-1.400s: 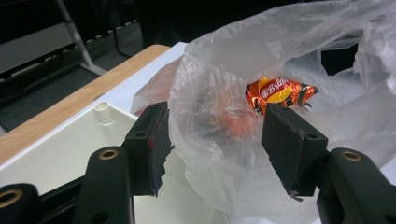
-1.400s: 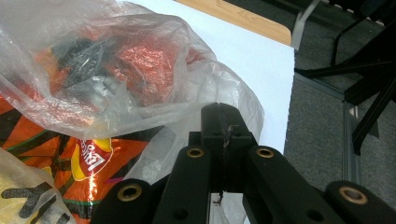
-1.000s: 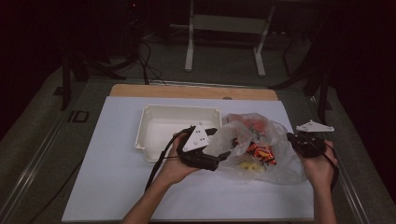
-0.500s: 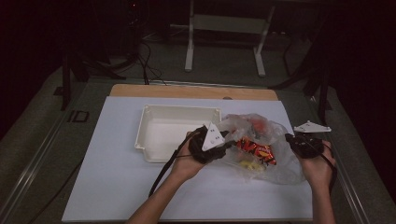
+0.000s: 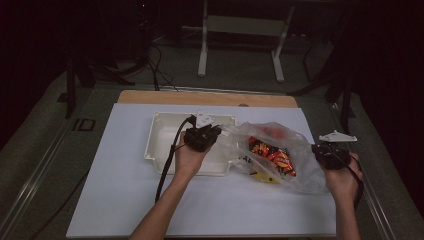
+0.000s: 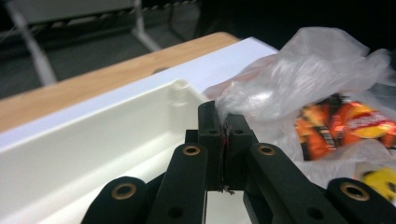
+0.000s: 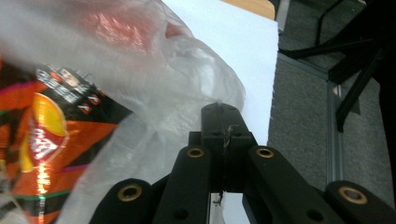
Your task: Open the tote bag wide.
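Counter [image 5: 125,200]: white surface carrying everything. Bag [image 5: 295,150]: clear plastic, at 3 o'clock from the tray, holding orange snack packets [image 5: 270,152]. Tray [image 5: 165,140]: white, near the counter's centre, touching the bag's edge. Left hand-held gripper [image 5: 216,131]: above the tray's 3 o'clock rim, jaws just closed, pinching the bag's edge. Right hand-held gripper [image 5: 316,150]: at the bag's 3 o'clock side, jaws clamped on the plastic.

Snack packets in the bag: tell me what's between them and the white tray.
Only the plastic bag itself: its film wraps the snack packets. The white tray lies right beside it, with nothing visible between.
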A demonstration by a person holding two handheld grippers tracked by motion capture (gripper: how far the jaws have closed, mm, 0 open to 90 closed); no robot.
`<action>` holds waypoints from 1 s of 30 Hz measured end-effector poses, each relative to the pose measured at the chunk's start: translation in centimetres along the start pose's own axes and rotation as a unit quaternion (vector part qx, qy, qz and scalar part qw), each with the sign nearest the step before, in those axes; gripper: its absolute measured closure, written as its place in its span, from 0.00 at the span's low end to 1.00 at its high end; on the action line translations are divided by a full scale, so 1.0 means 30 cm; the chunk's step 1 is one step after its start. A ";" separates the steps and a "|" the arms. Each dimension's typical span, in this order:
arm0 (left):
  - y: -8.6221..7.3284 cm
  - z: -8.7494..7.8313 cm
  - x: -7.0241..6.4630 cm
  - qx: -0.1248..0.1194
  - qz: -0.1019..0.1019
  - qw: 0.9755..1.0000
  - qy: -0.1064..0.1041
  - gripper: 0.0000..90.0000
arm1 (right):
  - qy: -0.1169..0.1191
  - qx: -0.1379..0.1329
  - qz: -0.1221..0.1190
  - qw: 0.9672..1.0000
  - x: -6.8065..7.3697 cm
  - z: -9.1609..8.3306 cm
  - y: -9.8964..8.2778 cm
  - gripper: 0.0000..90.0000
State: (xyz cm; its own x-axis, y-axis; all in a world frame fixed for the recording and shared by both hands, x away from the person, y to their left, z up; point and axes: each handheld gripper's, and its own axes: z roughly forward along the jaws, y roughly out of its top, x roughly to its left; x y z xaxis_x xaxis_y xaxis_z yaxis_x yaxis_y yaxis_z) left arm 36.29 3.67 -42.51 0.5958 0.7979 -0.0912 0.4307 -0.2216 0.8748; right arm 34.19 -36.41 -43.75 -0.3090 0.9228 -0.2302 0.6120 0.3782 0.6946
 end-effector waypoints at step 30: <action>0.006 -0.239 -0.228 -0.071 0.165 0.974 -0.139 0.47 | 0.029 -0.019 -0.010 0.999 0.028 -0.021 0.032 1.00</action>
State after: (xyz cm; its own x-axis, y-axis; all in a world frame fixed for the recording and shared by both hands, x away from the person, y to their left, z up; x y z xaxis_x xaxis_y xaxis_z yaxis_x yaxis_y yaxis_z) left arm 27.44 2.20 -38.33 0.8549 0.5096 0.0974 0.0993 -0.3449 0.9334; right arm 34.06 -35.31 -42.85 -0.3633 0.9091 -0.2040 0.5784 0.3917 0.7156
